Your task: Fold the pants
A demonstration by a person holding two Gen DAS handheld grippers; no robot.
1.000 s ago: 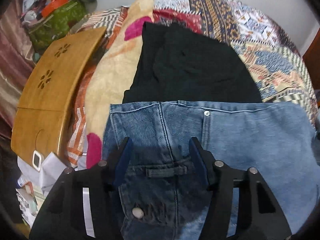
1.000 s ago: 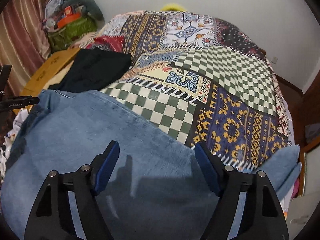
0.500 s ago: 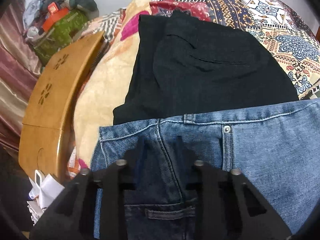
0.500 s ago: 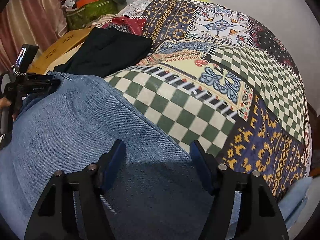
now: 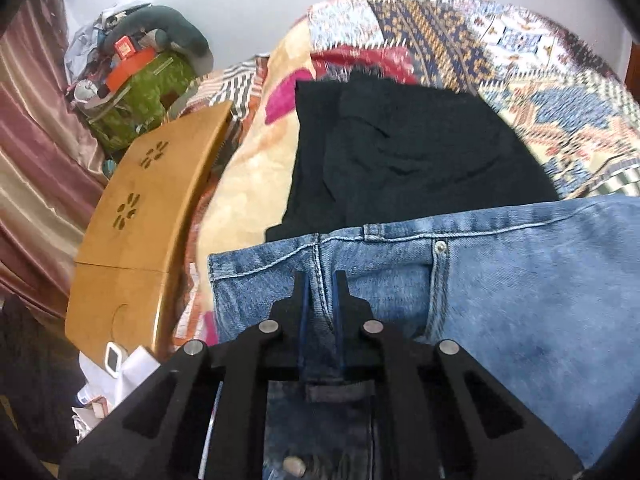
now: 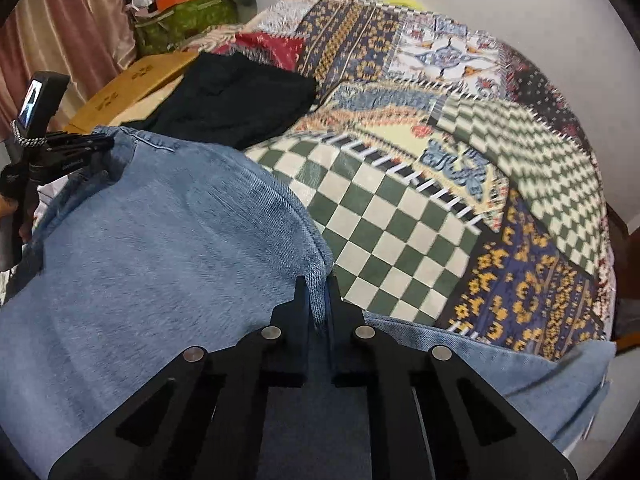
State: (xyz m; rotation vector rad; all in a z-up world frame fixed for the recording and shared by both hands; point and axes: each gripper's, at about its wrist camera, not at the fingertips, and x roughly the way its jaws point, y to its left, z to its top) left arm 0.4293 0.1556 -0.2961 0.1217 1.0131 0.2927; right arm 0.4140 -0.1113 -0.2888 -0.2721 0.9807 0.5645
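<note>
Left wrist view: left tool (image 5: 319, 292) pinched shut on jeans (image 5: 500, 280) waistband, pads hiding the seam. Right tool (image 6: 319, 298) clamps the leg's folded edge; hem cut off.

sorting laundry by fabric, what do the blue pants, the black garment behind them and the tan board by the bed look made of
The blue pants look like denim: faded matte twill weave, contrast stitching, a metal rivet. The black garment seems a soft matte fabric, perhaps cotton; its weave is too dark to tell. The tan board looks like wood or bamboo with a smooth, slightly glossy finish and flower-shaped cutouts.
</note>
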